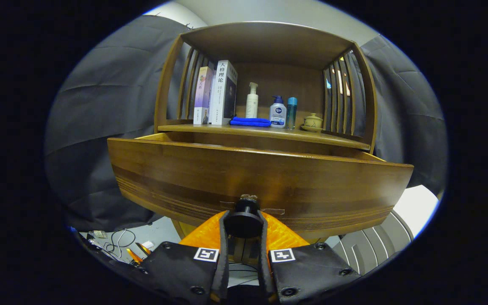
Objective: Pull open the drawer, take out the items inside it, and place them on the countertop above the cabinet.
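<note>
A wooden drawer (261, 178) stands pulled out from the cabinet, its broad front panel facing me. A round dark knob (244, 220) sticks out of the panel's lower middle. My gripper (244, 224) is shut on that knob, one finger pressing each side. The drawer's inside is hidden behind the front panel. Above the drawer runs the countertop (184, 127), a wooden shelf with a curved hood over it.
On the countertop stand two books (216, 93), a white pump bottle (251, 101), a folded blue cloth (250, 122), a white and blue bottle (277, 113), a slim teal bottle (292, 112) and a lidded cup on a saucer (312, 122). Cables (119, 241) lie on the floor lower left.
</note>
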### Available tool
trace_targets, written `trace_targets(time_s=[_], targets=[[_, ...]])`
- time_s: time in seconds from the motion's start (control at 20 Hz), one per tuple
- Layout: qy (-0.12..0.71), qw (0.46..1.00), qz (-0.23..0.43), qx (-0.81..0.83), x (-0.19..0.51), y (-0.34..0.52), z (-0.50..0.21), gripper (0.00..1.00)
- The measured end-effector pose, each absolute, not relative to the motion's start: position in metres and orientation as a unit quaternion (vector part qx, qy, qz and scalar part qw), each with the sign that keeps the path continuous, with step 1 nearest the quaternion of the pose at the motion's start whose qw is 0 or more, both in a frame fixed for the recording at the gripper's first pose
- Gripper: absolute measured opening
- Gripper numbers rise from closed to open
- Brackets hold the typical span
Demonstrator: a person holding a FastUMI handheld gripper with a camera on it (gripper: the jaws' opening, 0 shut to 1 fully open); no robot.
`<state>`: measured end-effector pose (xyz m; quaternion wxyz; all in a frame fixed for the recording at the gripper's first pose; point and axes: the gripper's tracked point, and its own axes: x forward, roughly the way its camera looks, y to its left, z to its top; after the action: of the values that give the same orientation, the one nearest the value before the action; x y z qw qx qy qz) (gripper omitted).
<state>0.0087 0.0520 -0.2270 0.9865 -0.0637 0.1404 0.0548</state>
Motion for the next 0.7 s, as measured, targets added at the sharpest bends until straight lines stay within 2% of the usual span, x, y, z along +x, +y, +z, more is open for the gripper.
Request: trace_targets(time_s=[0.7], targets=[[0.144, 0.983, 0.079, -0.077, 0.002, 0.05, -0.2305, 0.3]])
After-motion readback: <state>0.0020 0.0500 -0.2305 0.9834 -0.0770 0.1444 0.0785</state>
